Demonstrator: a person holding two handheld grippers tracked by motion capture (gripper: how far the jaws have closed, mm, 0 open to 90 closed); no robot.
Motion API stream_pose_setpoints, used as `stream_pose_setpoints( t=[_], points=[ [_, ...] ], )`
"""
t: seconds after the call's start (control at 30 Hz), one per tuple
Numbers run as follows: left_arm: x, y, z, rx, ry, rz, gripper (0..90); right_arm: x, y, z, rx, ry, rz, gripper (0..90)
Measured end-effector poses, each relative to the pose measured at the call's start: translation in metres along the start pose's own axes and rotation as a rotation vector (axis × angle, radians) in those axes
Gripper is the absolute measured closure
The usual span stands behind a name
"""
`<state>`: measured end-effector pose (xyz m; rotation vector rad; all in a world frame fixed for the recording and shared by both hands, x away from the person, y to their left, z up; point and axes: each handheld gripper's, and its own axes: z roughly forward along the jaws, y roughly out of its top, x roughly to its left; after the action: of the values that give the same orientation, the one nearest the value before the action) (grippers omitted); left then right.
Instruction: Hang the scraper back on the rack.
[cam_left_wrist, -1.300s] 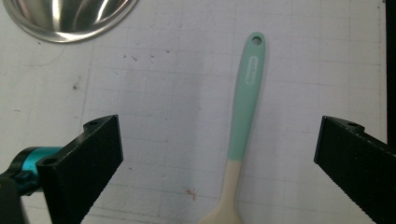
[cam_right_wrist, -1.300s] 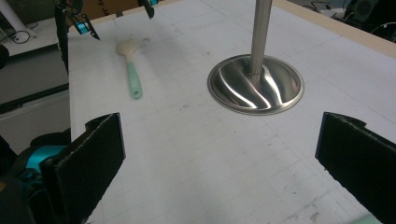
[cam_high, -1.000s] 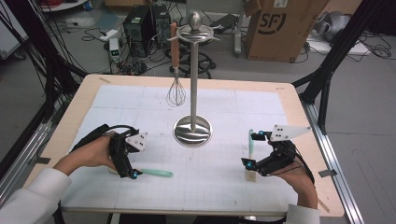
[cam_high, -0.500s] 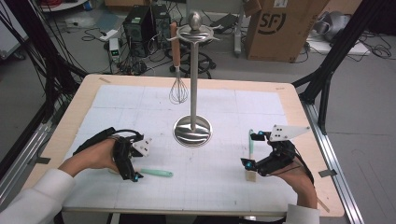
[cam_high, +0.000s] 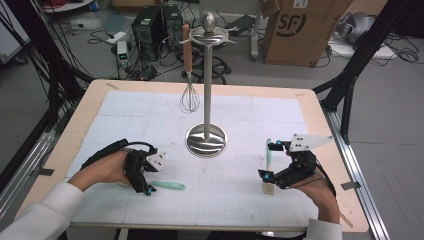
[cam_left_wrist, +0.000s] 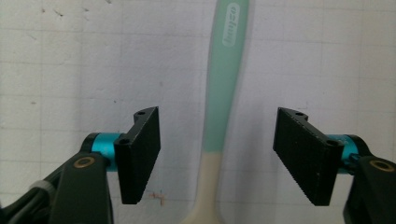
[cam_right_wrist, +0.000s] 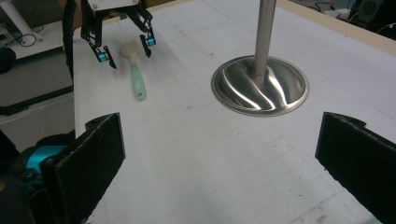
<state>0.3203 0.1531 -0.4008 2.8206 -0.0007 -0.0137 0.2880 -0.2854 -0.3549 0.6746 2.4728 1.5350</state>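
Spatula, mint-green handle, cream head (cam_left_wrist: 219, 107): lies near table's (cam_high: 300, 102) front-left corner, between left gripper's (cam_left_wrist: 217, 156) jaws, which have just been closing, pads not yet touching. Right gripper (cam_right_wrist: 219, 168) gapes empty. Risk: slim handle off-centre, could skid or pivot as pads meet.

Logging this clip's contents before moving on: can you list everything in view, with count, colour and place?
Utensil stand: one, silver, centre of the mat.
Whisk: one, wooden handle, metal wires, hanging from the stand's top.
Spatula: one, mint-green handle, cream head, lying between the left gripper's jaws, untouched.
Second utensil: one, mint-green handle, by the right gripper; its head is unclear.
Mat: one, white, gridded, on the wooden table.
Cardboard box: one, brown, on the floor behind.
Left gripper: one, black, jaws just closing, still open.
Right gripper: one, black, open.
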Motion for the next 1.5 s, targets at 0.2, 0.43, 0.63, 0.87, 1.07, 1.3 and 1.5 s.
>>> stream_pose_setpoints(
  t=[0.2, 0.43, 0.63, 0.87, 1.07, 1.3, 1.5],
  points=[
    [-0.0013, 0.0015, 0.0044, 0.03, -0.018, 0.019, 46.8, 0.0003, 0.0002, 0.0015, 0.003, 0.003, -0.005, 0.2],
    [-0.0012, 0.0009, 0.0054, 0.048, -0.017, 0.016, 57.7, 0.0006, 0.0002, 0.0015, -0.001, 0.005, -0.002, 0.2],
    [-0.0013, 0.0002, 0.0059, 0.071, 0.002, 0.017, 63.2, 0.0011, 0.0006, 0.0027, 0.001, 0.011, -0.009, 0.2],
    [-0.0015, 0.0006, 0.0061, 0.081, 0.004, 0.025, 68.4, 0.0013, 0.0009, 0.0035, -0.004, 0.018, -0.008, 0.2],
    [-0.002, 0.0002, 0.0054, 0.099, 0.023, 0.027, 73.9, 0.0017, 0.0014, 0.0039, -0.007, 0.024, -0.011, 0.2],
    [-0.005, 0.0015, 0.0063, 0.112, 0.034, 0.04, 76.2, 0.0024, 0.0022, 0.0047, -0.005, 0.031, -0.011, 0.2],
    [-0.0068, 0.0041, 0.0067, 0.138, 0.037, 0.05, 78.7, 0.0025, 0.0026, 0.0058, -0.01, 0.037, -0.008, 0.2]
  ],
)
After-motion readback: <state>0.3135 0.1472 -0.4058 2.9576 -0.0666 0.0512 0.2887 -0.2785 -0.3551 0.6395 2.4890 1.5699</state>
